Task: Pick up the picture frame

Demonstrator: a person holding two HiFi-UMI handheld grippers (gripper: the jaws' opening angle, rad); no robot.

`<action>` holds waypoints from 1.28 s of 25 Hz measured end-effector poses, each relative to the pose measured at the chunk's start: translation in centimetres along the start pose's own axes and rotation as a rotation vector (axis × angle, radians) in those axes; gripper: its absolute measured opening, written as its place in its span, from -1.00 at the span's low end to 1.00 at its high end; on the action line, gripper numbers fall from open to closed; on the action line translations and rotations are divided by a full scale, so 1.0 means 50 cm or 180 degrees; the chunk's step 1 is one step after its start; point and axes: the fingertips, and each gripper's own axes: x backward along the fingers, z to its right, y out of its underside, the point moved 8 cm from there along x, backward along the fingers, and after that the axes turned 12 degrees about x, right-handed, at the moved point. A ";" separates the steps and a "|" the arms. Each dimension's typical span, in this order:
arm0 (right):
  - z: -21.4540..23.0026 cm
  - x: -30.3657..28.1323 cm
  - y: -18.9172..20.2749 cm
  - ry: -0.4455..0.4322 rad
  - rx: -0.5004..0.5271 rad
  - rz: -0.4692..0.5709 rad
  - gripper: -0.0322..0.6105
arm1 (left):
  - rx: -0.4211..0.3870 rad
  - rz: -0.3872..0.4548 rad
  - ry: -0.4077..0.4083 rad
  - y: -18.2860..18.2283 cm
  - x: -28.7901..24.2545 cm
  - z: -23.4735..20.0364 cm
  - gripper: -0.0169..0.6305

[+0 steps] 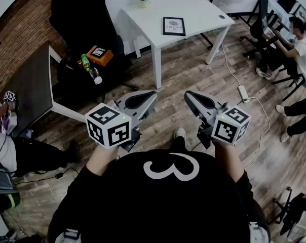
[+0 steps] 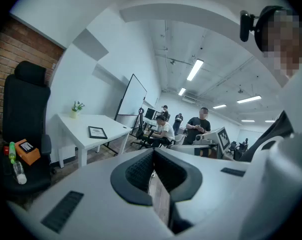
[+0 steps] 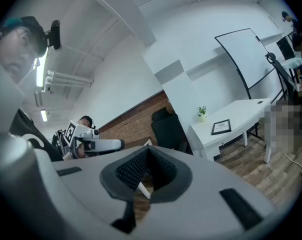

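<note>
Standing off from the white table (image 1: 143,15), left gripper (image 1: 149,96) and right gripper (image 1: 190,96) both closed, holding nothing.
The picture frame (image 1: 174,26) lies flat mid-table, clear of the edges; bare floor (image 1: 178,75) lies between; a black chair (image 1: 79,14), with what may be bottles, crowds the table's left.

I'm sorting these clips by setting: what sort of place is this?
Most likely an open office or lab workspace. A white desk holds a picture frame, a black office chair stands by a brick wall, a whiteboard leans nearby, and a seated person works at a desk.
</note>
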 end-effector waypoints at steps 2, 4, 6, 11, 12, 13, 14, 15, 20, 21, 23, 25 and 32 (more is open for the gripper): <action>0.006 0.000 0.001 -0.0005 0.0016 0.0001 -0.82 | -0.0006 0.0012 0.0006 -0.003 -0.008 0.000 -0.90; 0.016 0.000 0.003 -0.0009 0.0035 -0.0006 -0.82 | -0.0013 0.0017 0.0008 -0.004 -0.018 -0.002 -0.90; 0.031 0.000 0.006 -0.0010 0.0048 -0.0028 -0.83 | -0.0004 0.0028 0.0004 -0.006 -0.031 -0.006 -0.90; 0.095 -0.012 0.002 -0.0003 -0.0094 -0.0082 -0.82 | -0.0021 -0.0019 -0.0124 -0.023 -0.082 -0.033 -0.90; 0.106 -0.016 0.003 -0.0002 -0.0129 -0.0089 -0.82 | -0.0075 -0.0049 -0.0203 -0.022 -0.089 -0.043 -0.90; 0.116 -0.020 0.004 0.0005 -0.0156 -0.0086 -0.82 | -0.0115 -0.0068 -0.0273 -0.022 -0.096 -0.053 -0.90; 0.128 -0.022 0.004 0.0019 -0.0179 -0.0073 -0.82 | -0.0126 -0.0071 -0.0316 -0.024 -0.103 -0.062 -0.90; 0.141 -0.022 0.002 0.0034 -0.0204 -0.0054 -0.82 | -0.0122 -0.0067 -0.0333 -0.028 -0.113 -0.067 -0.90; 0.223 -0.013 -0.013 0.0032 -0.0313 -0.0053 -0.82 | -0.0223 -0.0149 -0.0329 -0.051 -0.195 -0.065 -0.90; 0.239 -0.012 -0.016 0.0016 -0.0340 -0.0039 -0.82 | -0.0219 -0.0168 -0.0310 -0.055 -0.212 -0.066 -0.90; 0.268 -0.013 -0.026 -0.0025 -0.0373 -0.0014 -0.82 | -0.0204 -0.0189 -0.0300 -0.067 -0.243 -0.075 -0.90; 0.295 -0.016 -0.035 -0.0049 -0.0335 -0.0042 -0.82 | -0.0190 -0.0186 -0.0330 -0.082 -0.269 -0.085 -0.90; 0.388 -0.032 -0.049 -0.0112 -0.0299 -0.0146 -0.82 | -0.0152 -0.0189 -0.0301 -0.117 -0.358 -0.102 -0.90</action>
